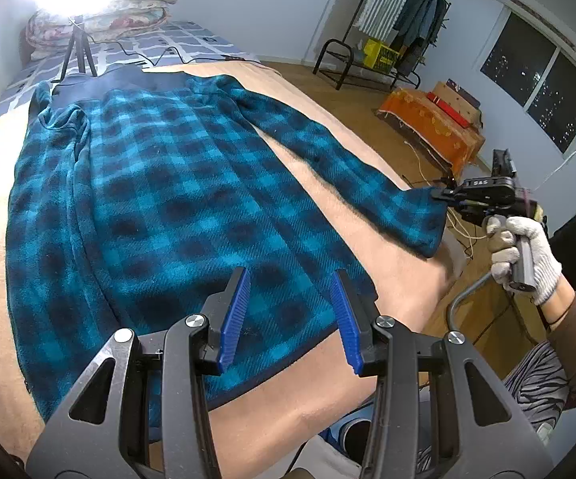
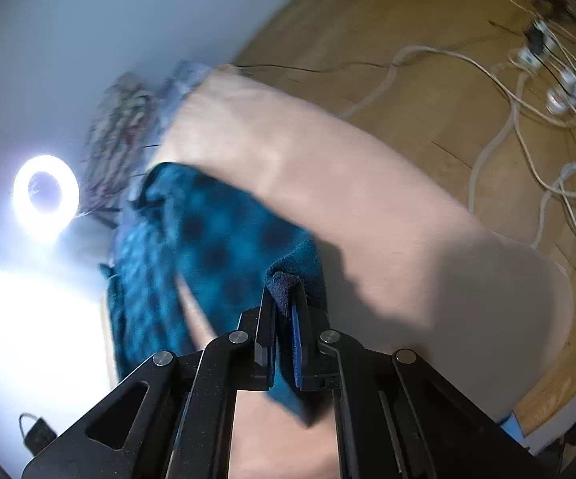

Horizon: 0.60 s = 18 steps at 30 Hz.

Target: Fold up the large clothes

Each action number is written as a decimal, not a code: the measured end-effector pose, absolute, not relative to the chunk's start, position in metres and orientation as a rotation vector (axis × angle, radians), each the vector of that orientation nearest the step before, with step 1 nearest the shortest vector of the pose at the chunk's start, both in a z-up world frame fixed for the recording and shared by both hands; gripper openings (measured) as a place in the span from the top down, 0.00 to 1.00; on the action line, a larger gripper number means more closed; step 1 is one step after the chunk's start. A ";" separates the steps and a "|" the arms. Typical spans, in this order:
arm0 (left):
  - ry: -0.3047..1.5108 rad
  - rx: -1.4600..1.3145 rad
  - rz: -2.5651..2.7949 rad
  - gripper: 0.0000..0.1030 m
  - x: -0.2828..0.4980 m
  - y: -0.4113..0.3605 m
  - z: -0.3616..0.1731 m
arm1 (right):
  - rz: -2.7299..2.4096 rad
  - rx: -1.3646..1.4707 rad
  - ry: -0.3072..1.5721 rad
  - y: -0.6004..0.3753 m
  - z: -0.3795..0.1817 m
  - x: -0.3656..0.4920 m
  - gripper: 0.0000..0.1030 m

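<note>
Left wrist view: your left tool (image 1: 294, 319) hangs over the hem end of the blue plaid fleece garment (image 1: 160, 199), jaws partly apart, blue pads (image 1: 235, 315) clear of the cloth, nothing between them. The garment lies spread flat on the beige blanket (image 1: 387, 271) of the bed, running away from the tool toward its dark collar at the far end. One sleeve (image 1: 336, 159) stretches off to the right of the tool, and its cuff end is clamped in your right tool (image 1: 441, 193), out past the bed edge. Your gloved right hand (image 1: 525, 255) grips that tool's handle, well right of the left tool. Beyond the garment stand a tripod (image 1: 78, 54) and folded quilts (image 1: 100, 16); further right, a clothes rack (image 1: 387, 20) and a window (image 1: 539, 76).

Right wrist view: blurred. The right tool (image 2: 284, 311) is closed tight on the dark-edged cuff (image 2: 286, 285), which bunches up between the jaws. The rest of the sleeve trails ahead and to the left of it, over the beige blanket (image 2: 407, 239). A ring light (image 2: 45, 195) glows far left of the tool; white cables (image 2: 527, 119) lie on the wood floor (image 2: 367, 20) to the upper right.
</note>
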State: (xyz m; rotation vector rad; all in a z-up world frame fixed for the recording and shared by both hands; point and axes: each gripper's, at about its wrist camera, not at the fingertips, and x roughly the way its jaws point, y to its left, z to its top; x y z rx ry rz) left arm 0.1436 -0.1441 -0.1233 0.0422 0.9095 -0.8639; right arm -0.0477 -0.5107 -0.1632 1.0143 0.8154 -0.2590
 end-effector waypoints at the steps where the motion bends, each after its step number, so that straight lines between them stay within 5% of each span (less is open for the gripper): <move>1: 0.908 0.036 -0.863 0.59 0.144 -0.143 -0.122 | -0.239 1.002 0.806 -0.503 -0.156 -0.045 0.95; 12: 0.928 -0.097 -0.819 0.59 0.162 -0.116 -0.121 | 0.057 0.640 0.798 -0.372 -0.079 0.011 0.96; 18: 0.963 -0.165 -0.796 0.59 0.169 -0.101 -0.128 | 0.227 0.445 0.892 -0.285 -0.089 0.045 0.96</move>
